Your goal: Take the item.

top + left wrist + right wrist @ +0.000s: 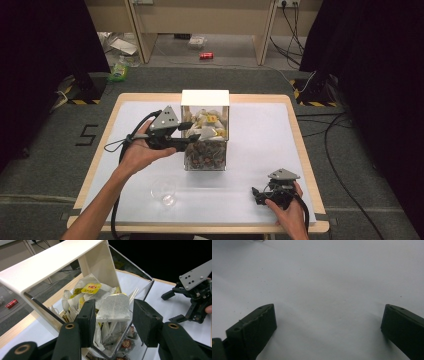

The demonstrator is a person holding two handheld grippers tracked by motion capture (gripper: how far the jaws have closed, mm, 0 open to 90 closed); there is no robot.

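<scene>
A tea bag (113, 307) is being reached for in the upper compartment of the clear box (222, 131), which is standing in the middle of the table (260, 145) under a white lid (205, 97). The left gripper (192, 131) is being held level at the open side of the box, and in the left gripper view its two black jaws are standing on both sides of the tea bag; the jaws are released, because a gap is being seen between the right jaw and the bag, and whether the left jaw is already touching the paper cannot be told. So the step in hand is judged to be the picking of one tea bag from the pile, with the grip not yet made. For the next move, the jaws are probably needing to be closed on this one bag alone, without the neighbours being caught, and then the bag is to be drawn out sideways. The bag is lying flat and a little tilted on top of the others, its string running along its middle, so its long axis is being taken as pointing from the gripper toward the back of the box. The right gripper (260, 192) is being rested on the table near the right front corner, jaws wide apart, nothing between them. A small glass cup (164, 191) is waiting near the front edge.
</scene>
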